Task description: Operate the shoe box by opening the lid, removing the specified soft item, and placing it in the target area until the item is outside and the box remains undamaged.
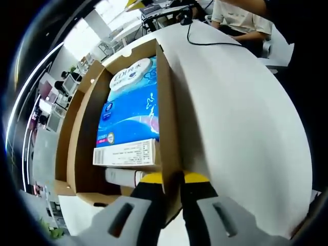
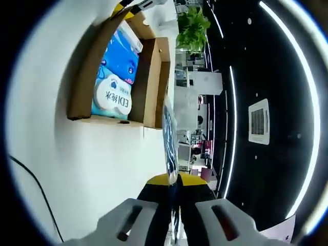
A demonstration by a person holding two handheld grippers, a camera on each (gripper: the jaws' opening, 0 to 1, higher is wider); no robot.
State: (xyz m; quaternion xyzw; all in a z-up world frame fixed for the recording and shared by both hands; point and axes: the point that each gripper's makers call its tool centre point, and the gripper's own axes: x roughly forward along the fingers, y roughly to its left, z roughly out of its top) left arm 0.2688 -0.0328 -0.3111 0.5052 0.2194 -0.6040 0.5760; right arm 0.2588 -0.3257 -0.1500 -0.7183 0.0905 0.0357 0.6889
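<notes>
left gripper view: my left gripper (image 1: 173, 187), black fingers (image 1: 148, 197) with yellow tips, is clamped on the upright brown cardboard side wall (image 1: 166, 110) of the open brown cardboard shoe box (image 1: 77, 138), one finger inside the wall, one outside. the wall runs from my fingertips up toward 12 o'clock. inside the box, toward 11 o'clock, lies the blue soft pack of tissues (image 1: 130, 113), white oval label at its far end, white barcode panel at the near end. a small white item sits under the pack's near end, close to my fingers; cannot tell what it is. the white desk (image 1: 241, 118) spreads out toward 1 to 3 o'clock. a black cable (image 1: 205, 42) lies on its far part. a person in a light top (image 1: 241, 18) sits at the far edge, 1 o'clock.

right gripper view: my right gripper (image 2: 174, 184), same black-and-yellow fingers (image 2: 156, 197), is pinched on a thin shiny sheet seen edge-on (image 2: 169, 138), rising toward 12 o'clock; cannot tell what it is. the box sits on the desk toward 10 to 11 o'clock, open, with the blue pack inside it. a black cable lies at 8 o'clock. a green potted plant (image 2: 193, 25) stands beyond the box at 12 o'clock.
</notes>
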